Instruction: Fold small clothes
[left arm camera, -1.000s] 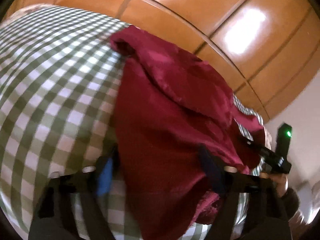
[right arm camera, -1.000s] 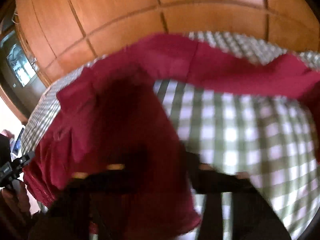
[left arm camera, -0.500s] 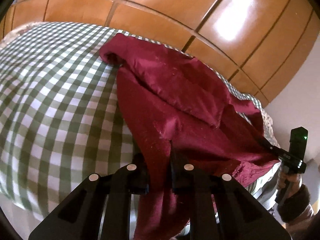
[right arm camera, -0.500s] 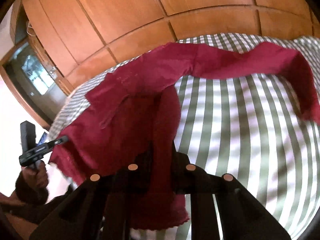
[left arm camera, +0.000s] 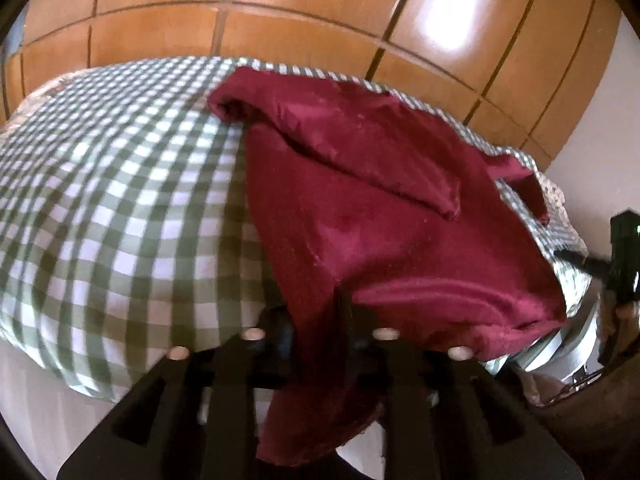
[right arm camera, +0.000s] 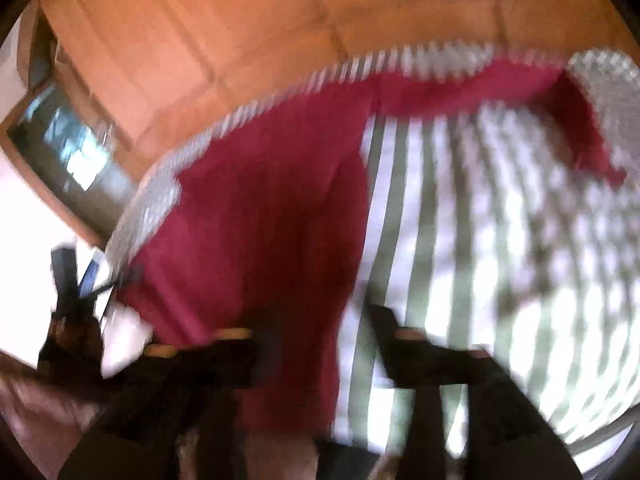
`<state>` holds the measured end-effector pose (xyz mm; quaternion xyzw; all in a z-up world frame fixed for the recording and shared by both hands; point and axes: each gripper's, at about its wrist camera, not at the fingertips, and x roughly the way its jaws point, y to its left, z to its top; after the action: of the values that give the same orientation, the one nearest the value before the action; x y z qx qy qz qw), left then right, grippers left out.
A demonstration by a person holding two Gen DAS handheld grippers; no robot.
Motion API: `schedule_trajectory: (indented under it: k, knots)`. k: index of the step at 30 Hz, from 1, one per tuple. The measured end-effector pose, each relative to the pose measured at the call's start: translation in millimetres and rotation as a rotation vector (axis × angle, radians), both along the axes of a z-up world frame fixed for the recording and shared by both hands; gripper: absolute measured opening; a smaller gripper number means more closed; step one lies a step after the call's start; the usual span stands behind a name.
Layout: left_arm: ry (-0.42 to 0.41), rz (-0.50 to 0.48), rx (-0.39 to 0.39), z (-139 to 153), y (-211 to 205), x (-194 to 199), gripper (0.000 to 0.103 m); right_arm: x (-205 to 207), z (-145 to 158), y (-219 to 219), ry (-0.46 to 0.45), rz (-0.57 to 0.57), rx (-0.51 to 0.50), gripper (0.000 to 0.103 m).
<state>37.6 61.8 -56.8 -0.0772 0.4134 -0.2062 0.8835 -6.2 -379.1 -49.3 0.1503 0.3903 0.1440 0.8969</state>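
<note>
The checked bedspread (left arm camera: 120, 216) fills both views, backed by wooden wardrobe panels (left arm camera: 320, 4). Across it lies the dark red garment (left arm camera: 384, 216), its near hem draped over the bed's front edge and 1 sleeve folded across the body. Half a second ago both grippers were pinched shut on that hem; now both sets of jaws have just been opening. The left gripper (left arm camera: 316, 320) has parted only a little, and the cloth hangs between its fingers, seemingly no longer pressed. The right gripper (right arm camera: 316, 328) stands wide open with the hem slack between its fingers, though heavy blur makes contact hard to judge. Judging by this, the hem has been let go after a tug to straighten it, so the next fold can begin from a fresh grip.
</note>
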Motion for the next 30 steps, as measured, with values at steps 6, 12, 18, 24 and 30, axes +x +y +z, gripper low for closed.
schedule_trajectory:
  k: [6,12,18,24,30]
  knots:
    - [-0.127,0.124,-0.004,35.2,14.0,1.8,0.069,62.0,36.7,31.3,-0.190,-0.135,-0.083,0.088]
    - [-0.206,0.085,0.104,55.0,-22.4,22.2,0.092,124.3,13.3,86.3,-0.181,-0.191,-0.261,0.101]
    - [-0.259,-0.120,0.293,47.9,-98.2,39.3,0.092,164.9,-46.6,77.9,-0.028,-0.268,-0.382,0.101]
    - [-0.243,-0.268,0.413,20.6,-164.3,66.7,0.092,165.4,-63.2,43.4,0.043,-0.350,-0.239,0.101]
    - [-0.188,-0.393,0.477,-14.2,-204.2,85.3,0.063,162.1,-62.6,51.5,0.036,-0.358,-0.294,0.101]
